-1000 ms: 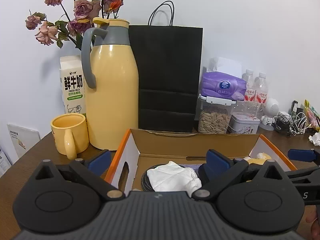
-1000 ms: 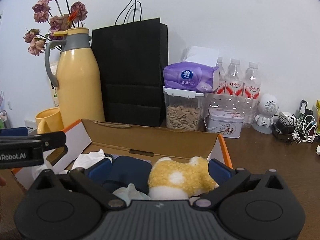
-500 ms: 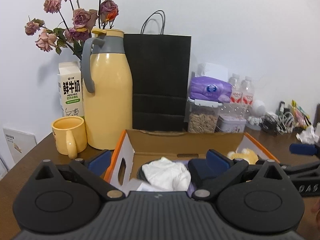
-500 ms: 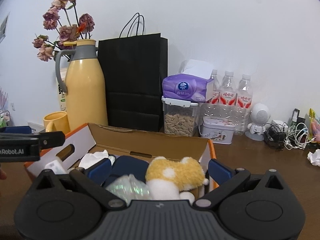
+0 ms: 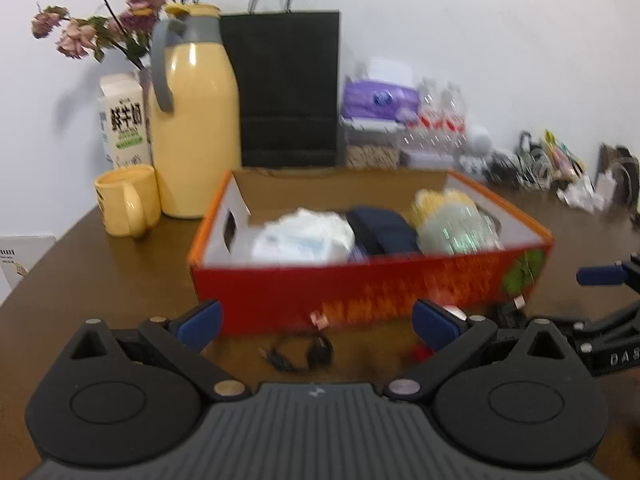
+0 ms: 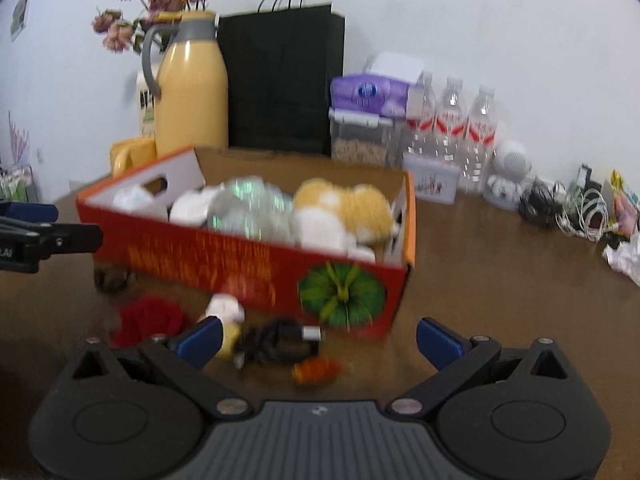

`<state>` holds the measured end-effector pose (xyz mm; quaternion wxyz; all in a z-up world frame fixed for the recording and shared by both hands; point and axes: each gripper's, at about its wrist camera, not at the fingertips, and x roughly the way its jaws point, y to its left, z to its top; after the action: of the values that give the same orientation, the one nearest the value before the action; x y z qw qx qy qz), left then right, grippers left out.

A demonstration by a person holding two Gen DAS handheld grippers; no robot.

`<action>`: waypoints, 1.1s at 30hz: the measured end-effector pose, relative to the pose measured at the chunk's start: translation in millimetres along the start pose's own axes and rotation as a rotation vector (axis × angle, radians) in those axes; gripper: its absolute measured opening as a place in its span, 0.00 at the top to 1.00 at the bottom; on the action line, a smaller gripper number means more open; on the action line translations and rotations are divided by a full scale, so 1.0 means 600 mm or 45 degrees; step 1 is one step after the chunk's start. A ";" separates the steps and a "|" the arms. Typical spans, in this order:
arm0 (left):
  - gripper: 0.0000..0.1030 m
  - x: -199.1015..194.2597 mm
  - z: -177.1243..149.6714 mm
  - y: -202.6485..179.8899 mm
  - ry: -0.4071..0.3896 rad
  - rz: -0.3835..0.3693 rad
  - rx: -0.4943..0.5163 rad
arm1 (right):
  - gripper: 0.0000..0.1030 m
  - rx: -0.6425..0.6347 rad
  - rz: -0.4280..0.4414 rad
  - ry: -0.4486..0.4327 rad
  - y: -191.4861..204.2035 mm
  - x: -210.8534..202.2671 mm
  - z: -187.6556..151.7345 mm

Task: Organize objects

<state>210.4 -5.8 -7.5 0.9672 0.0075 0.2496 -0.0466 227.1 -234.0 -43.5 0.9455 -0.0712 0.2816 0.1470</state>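
Box (image 6: 256,264) already holds plush (image 6: 344,216) and cloths. Cable (image 6: 276,340) and red item (image 6: 148,316) lie before it. Your left gripper (image 5: 318,322) and right gripper (image 6: 318,338) are spread, empty.

Both wrist views face the red box (image 5: 360,292) (image 6: 248,268) from nearby.

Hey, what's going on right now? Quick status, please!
Left gripper and right gripper open, empty. Red box packed. Cable and small bits loose on table.

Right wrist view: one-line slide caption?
Open right gripper faces a red box packed with a yellow plush toy, small items loose on the brown table in front.
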 end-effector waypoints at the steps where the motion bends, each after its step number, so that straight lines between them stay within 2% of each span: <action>1: 0.00 -0.002 -0.007 -0.003 0.014 -0.011 0.007 | 0.00 0.000 -0.003 0.012 0.000 -0.002 -0.007; 6: 0.00 -0.011 -0.037 -0.022 0.077 -0.066 0.018 | 0.00 0.011 -0.016 0.059 0.003 -0.004 -0.033; 13: 0.00 -0.015 -0.060 -0.060 0.138 -0.118 0.087 | 0.00 0.043 -0.039 0.088 -0.004 0.006 -0.039; 23: 0.00 -0.011 -0.075 -0.107 0.191 -0.122 0.148 | 0.00 0.073 -0.043 0.102 -0.011 0.012 -0.040; 26: 0.20 -0.007 -0.076 -0.120 0.207 -0.128 0.157 | 0.00 0.075 -0.049 0.114 -0.010 0.016 -0.041; 28: 0.38 -0.009 -0.077 -0.123 0.201 -0.152 0.150 | 0.00 0.073 -0.055 0.118 -0.010 0.018 -0.042; 29: 0.43 -0.010 -0.077 -0.124 0.196 -0.160 0.153 | 0.00 0.072 -0.056 0.118 -0.010 0.018 -0.042; 30: 0.56 -0.012 -0.078 -0.125 0.189 -0.170 0.155 | 0.00 0.071 -0.057 0.119 -0.009 0.019 -0.042; 31: 0.61 -0.014 -0.078 -0.123 0.183 -0.179 0.152 | 0.00 0.070 -0.059 0.120 -0.009 0.019 -0.042; 33: 0.61 -0.015 -0.078 -0.121 0.181 -0.187 0.146 | 0.00 0.070 -0.062 0.124 -0.010 0.020 -0.043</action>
<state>173.3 -75.2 -43.7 0.9390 0.0478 0.3142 -0.1310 225.7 -242.1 -71.2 0.9356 -0.0591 0.3293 0.1126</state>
